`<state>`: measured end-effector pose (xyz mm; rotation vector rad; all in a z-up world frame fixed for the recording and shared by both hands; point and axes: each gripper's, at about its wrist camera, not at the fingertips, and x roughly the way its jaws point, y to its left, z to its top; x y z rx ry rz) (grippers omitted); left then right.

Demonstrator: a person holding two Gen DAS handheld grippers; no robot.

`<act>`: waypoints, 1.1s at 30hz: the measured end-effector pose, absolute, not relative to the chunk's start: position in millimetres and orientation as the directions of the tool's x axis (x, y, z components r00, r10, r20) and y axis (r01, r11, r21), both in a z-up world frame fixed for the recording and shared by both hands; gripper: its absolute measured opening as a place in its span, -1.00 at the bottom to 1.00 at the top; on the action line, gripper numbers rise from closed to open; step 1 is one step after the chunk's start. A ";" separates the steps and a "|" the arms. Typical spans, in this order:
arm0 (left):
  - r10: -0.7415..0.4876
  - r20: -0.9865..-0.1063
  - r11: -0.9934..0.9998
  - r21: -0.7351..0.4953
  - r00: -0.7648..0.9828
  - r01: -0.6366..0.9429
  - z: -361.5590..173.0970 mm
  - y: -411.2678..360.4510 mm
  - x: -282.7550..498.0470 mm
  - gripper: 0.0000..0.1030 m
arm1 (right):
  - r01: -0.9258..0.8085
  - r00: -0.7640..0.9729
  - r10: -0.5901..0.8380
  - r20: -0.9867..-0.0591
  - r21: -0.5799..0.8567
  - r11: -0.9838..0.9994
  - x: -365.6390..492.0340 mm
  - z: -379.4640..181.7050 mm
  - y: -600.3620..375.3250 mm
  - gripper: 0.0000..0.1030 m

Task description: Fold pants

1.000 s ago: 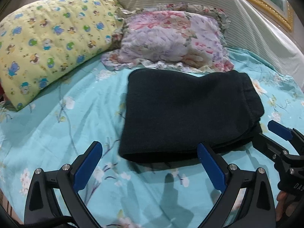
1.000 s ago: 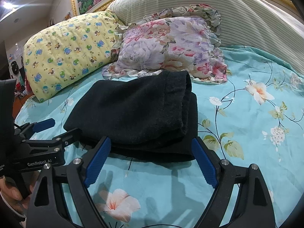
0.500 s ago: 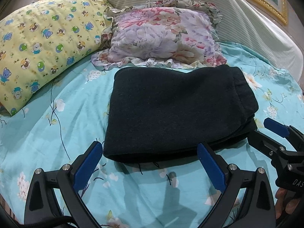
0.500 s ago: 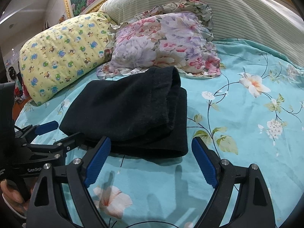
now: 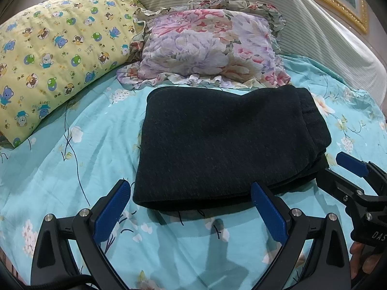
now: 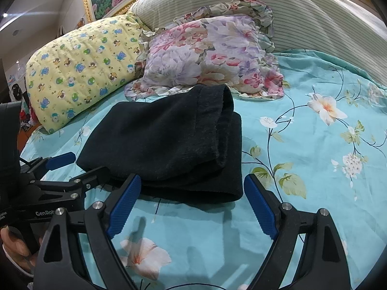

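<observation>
1. The pants (image 5: 229,149), dark and folded into a thick rectangular stack, are laid flat on the turquoise floral bedsheet (image 5: 72,159), near the middle of the bed.
2. Their far edge is set just beside the frilled floral pillow (image 5: 208,50); whether the two actually touch cannot be told.
3. A yellow pillow with a bear print (image 5: 55,55) is seen to the left of the floral one, well apart from the pants.
4. A striped cushion (image 6: 278,7) is propped behind both pillows, below a gilded picture frame (image 6: 85,0).
5. The left gripper (image 5: 191,205) is held with its jaws spread wide and released; nothing is gripped, and its blue pads are seen just short of the near folded edge of the pants.
6. The right gripper (image 6: 192,200) is likewise held wide open and empty (its pads flank the near right corner of the stack without pressing on it).
7. In the right wrist view, layered edges are shown at the right end of the stack, the upper layers set back from the bottom one.
8. Fingertips of a person's hand (image 6: 14,244) are glimpsed at the left gripper's handle.
</observation>
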<state>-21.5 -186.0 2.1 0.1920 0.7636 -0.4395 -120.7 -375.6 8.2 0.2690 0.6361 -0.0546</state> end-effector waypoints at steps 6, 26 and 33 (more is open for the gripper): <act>-0.318 -0.700 0.893 0.006 0.639 0.451 4.4 -186.0 -20.2 0.94 | 0.132 0.803 0.032 -0.595 0.230 0.964 -120.4 8.2 -375.9 0.69; -0.313 -0.701 0.895 0.008 0.641 0.446 4.0 -186.2 -19.7 0.95 | 0.129 0.804 0.032 -0.593 0.228 0.965 -119.4 10.1 -375.3 0.70; -0.304 -0.699 0.902 0.009 0.648 0.432 5.9 -184.6 -19.5 0.95 | 0.121 0.806 0.036 -0.591 0.224 0.967 -117.7 12.3 -371.1 0.70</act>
